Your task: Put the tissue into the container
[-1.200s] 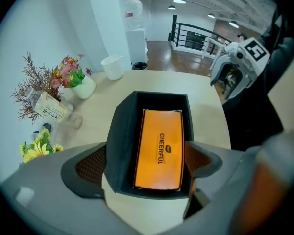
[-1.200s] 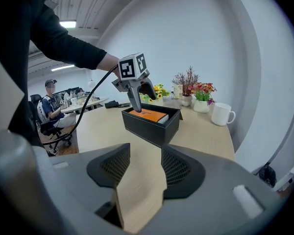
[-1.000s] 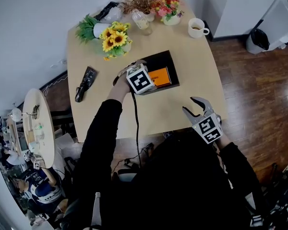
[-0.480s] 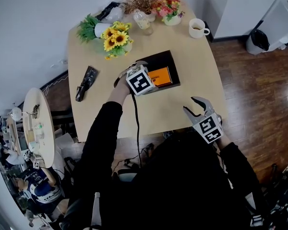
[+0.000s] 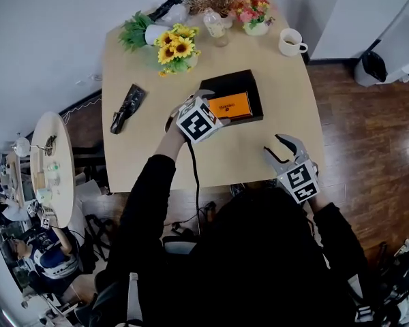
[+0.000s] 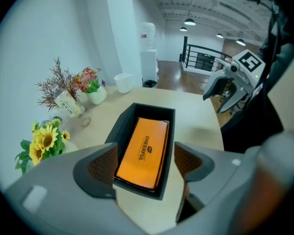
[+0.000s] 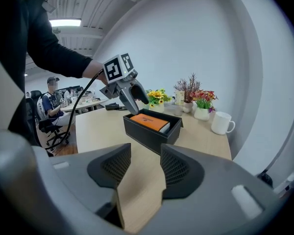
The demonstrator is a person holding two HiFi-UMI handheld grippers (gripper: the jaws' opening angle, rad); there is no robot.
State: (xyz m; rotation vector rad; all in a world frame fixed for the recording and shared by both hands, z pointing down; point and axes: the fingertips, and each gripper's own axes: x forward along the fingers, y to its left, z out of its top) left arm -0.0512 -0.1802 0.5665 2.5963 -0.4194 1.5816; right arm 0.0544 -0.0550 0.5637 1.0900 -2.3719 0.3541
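- The orange tissue pack (image 5: 230,105) lies flat inside the black container (image 5: 225,78), near the middle of the worktop (image 5: 238,159).
- The left tool (image 6: 144,163) hangs just over 1 end of the container, pointing steeply down. Its jaws have just been closing, but they stand apart and pinch nothing.
- The right tool (image 5: 273,146) hovers at the worktop's near right edge, well apart from the container, its jaws spread and empty.
- 1 white mug (image 5: 290,42) and sunflowers (image 5: 177,46) stand at the far end.
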